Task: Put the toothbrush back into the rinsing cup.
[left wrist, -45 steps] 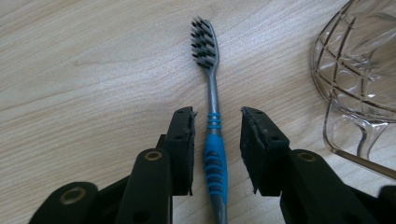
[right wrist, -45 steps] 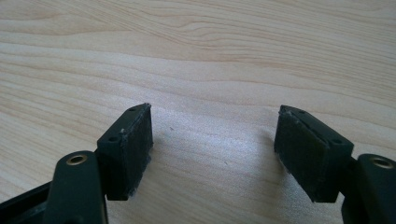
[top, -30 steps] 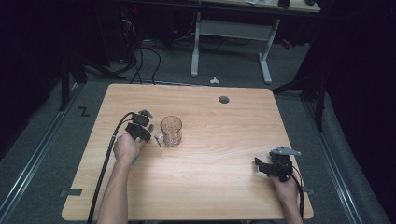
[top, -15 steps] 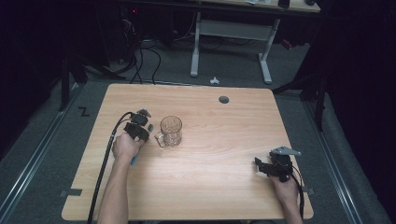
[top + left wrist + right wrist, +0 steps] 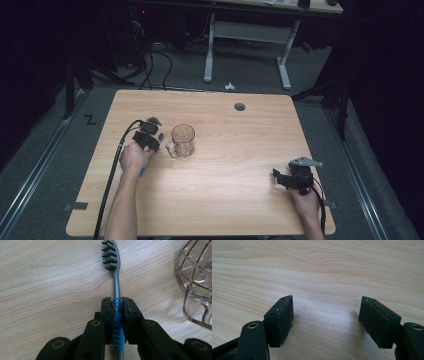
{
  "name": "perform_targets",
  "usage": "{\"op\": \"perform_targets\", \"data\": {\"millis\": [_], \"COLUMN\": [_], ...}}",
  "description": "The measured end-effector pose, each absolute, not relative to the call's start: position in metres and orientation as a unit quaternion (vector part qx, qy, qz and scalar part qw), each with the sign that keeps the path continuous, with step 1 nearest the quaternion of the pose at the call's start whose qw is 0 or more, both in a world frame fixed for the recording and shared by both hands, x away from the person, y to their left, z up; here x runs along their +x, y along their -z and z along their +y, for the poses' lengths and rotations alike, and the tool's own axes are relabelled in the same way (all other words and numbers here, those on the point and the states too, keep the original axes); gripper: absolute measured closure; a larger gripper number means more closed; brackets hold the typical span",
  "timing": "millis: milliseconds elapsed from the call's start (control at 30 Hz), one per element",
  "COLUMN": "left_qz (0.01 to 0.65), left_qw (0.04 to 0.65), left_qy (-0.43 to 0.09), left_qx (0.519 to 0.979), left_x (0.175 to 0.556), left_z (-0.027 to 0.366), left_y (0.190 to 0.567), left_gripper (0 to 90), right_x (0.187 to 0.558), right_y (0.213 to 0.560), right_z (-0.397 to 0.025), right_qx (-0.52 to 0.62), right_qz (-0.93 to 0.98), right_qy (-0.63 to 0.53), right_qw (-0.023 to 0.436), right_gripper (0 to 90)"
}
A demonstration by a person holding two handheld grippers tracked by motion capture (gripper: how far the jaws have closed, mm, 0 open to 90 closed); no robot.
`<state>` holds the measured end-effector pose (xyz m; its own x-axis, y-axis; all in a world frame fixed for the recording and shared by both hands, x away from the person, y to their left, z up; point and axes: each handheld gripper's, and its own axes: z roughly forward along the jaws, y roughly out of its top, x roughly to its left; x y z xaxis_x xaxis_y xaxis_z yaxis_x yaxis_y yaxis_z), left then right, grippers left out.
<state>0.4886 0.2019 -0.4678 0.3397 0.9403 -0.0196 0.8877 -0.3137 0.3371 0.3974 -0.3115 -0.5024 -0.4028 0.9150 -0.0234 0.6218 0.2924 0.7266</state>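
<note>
Left claw is clamped tight on a toothbrush, jaws pinching the blue ribbed grip, grey neck running out ahead and the dark bristle head lying just over the wood grain. In the high view that left claw sits on the left half of the tabletop, about midway between near and far edges, with the person's left hand wrapped behind it and a bit of blue handle poking out toward the near side.

Just beside it, to the right, stands a clear glass mug, upright, handle turned toward the left claw. From the left gripper view the mug crowds the right border, its cut-glass wall and curled handle close to the brush but not touching it. Tight quarters there; to the brush's left, bare wood.

Over on the right, the right claw is spread wide, pads well apart, nothing between them but wood. The high view places the right claw near the tabletop's near right corner, close to the right edge, the right hand coming in from the near edge.

Between the two claws lies a broad stretch of bare tabletop. The far half is open too, save a small round hole near the far edge, right of centre. Cable trails from the left claw back along the forearm toward the near edge.
</note>
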Motion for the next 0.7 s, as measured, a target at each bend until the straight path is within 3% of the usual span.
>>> {"op": "perform_targets", "data": {"millis": [700], "left_qz": [0.567], "left_qw": [0.192], "left_qy": [-0.112], "left_qx": [0.793], "left_x": [0.475], "left_z": [0.209], "left_y": [0.444], "left_gripper": [80.4], "right_x": [0.397], "right_y": [0.502], "right_z": [-0.311], "right_qx": [0.498], "right_qz": [0.772], "right_qy": [-0.325], "right_qw": [0.225], "right_gripper": [28.4]}}
